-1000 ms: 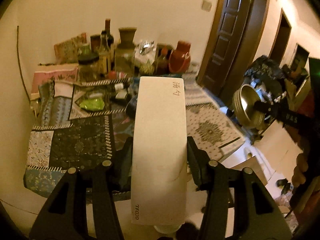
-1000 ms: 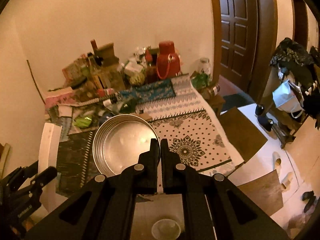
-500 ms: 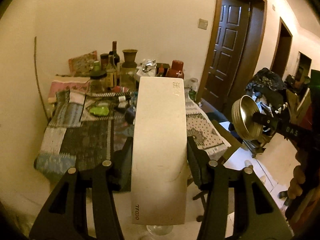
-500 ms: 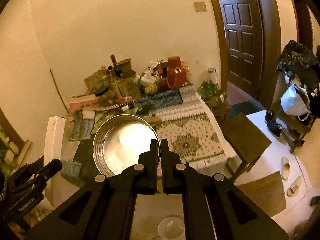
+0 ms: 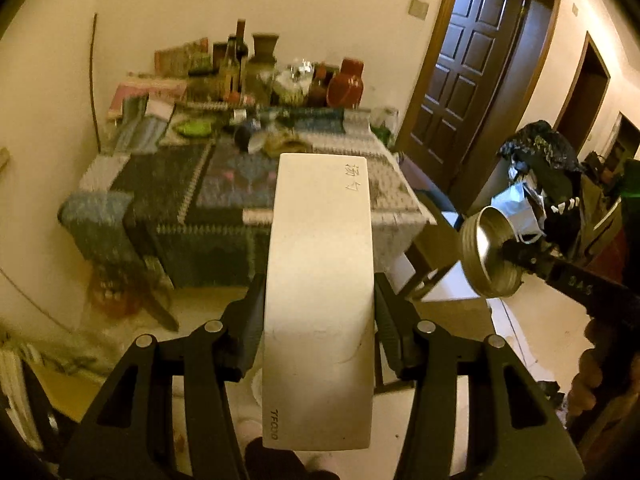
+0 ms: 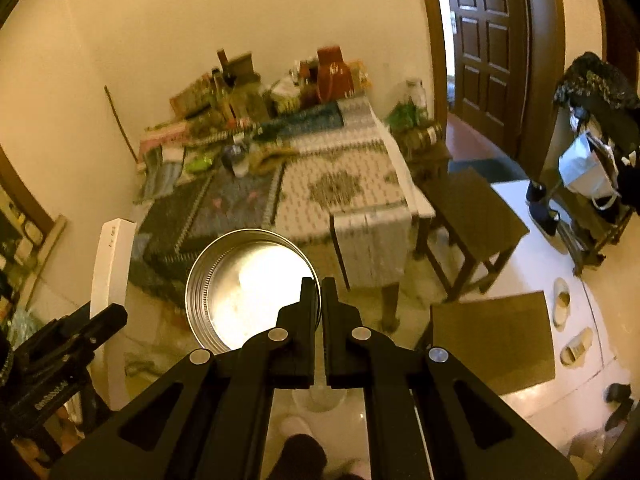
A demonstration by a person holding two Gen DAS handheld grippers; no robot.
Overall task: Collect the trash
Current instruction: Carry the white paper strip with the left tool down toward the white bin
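Observation:
My left gripper (image 5: pixel 318 280) is shut on a long white cardboard box (image 5: pixel 320 300) with printed characters; the box stands between the fingers and points toward the table. In the right wrist view the same box (image 6: pixel 110 272) rises at the left above the left gripper (image 6: pixel 106 314). My right gripper (image 6: pixel 318 284) is shut on the rim of a round metal tin (image 6: pixel 248 292), whose shiny inside faces the camera. From the left wrist, the tin (image 5: pixel 486 252) hangs at the right on the right gripper (image 5: pixel 512 252). Both are in the air, back from the cloth-covered table (image 6: pixel 320 184).
Bottles, jars and a red flask (image 5: pixel 346 84) crowd the table's far side; a green wrapper (image 5: pixel 194 128) lies near them. A wooden stool (image 6: pixel 472 216), a flat cardboard sheet (image 6: pixel 496 344) and slippers (image 6: pixel 562 300) are on the floor at right. A clear cup (image 6: pixel 318 396) stands below the fingers.
Both grippers have drawn back from the table with the box and the tin still gripped; the table looks smaller and farther, and more floor and the table's legs show.

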